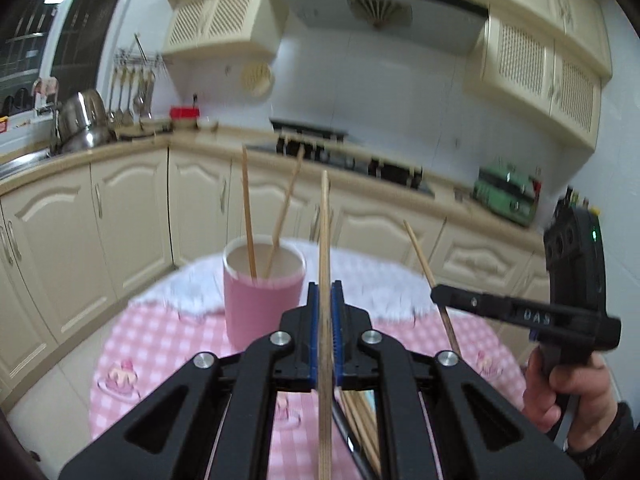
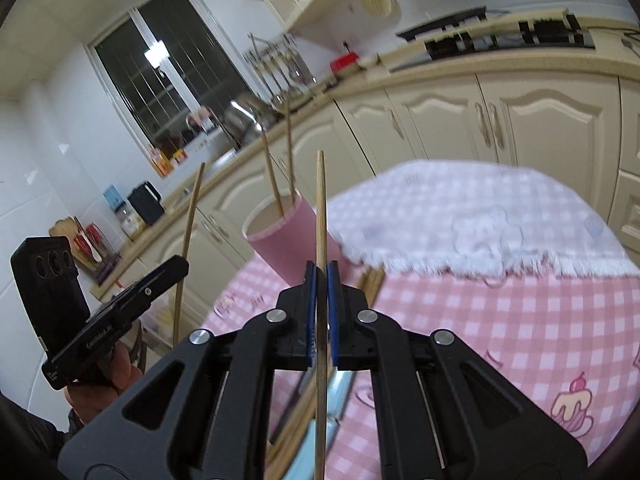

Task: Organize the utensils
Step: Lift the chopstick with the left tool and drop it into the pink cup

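Clamping one wooden chopstick (image 1: 325,240) upright, the left gripper (image 1: 325,300) stands just beside the pink cup (image 1: 262,300); the right gripper (image 2: 321,280) pinches another chopstick (image 2: 320,208). Its side reads "DAS".

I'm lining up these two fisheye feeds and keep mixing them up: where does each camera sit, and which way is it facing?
Left wrist: sits behind the left claw, facing the pink cylindrical cup and stove wall; the right claw and its hand show at right.
Right wrist: sits behind the right claw, tilted, facing the window corner; the left claw shows at left.
Shared: the cup, the pink checked tablecloth, and a wooden chopstick clamped in each claw.
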`<state>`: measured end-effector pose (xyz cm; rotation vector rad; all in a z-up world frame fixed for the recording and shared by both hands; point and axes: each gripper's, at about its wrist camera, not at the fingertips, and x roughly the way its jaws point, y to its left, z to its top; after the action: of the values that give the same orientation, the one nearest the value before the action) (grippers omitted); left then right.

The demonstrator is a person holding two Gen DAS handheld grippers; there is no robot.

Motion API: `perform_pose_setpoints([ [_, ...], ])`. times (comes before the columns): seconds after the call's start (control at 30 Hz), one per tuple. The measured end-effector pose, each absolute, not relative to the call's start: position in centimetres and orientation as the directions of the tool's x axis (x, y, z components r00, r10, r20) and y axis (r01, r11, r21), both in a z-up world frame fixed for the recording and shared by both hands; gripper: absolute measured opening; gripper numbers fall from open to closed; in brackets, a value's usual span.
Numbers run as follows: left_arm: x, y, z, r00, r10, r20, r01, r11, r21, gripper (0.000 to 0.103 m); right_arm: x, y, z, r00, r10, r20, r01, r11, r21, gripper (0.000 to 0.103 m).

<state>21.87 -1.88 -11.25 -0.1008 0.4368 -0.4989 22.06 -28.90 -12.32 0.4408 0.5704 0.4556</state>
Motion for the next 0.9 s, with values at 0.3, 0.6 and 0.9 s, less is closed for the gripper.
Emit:
perform_pose_setpoints([
  [0.3, 24.9, -0.3, -6.8, 0.855, -0.475, -0.209, 0.423, 0.871, -0.248, 0.005, 24.1, -26.7, -5.9, 0.84, 0.477, -0.261, -0.34, 0.835, 0.433, 0.006],
  [0.6, 29.6, -0.8, -2.4, 0.918, -0.396, -0.024, 0.382, 0.899, -0.215, 0.005, 29.1, -23.3, -0.4, 0.893, 0.439, -0.098, -0.375, 0.846, 0.379, 0.006],
  [0.9, 34.8, -1.6, -3.0, 0.942, -0.336, 0.003, 0.325, 0.911, -0.255, 0.006, 34.7, -21.5, -1.3, 0.92, 0.387, -0.061, -0.337, 0.861, 0.38, 0.006],
])
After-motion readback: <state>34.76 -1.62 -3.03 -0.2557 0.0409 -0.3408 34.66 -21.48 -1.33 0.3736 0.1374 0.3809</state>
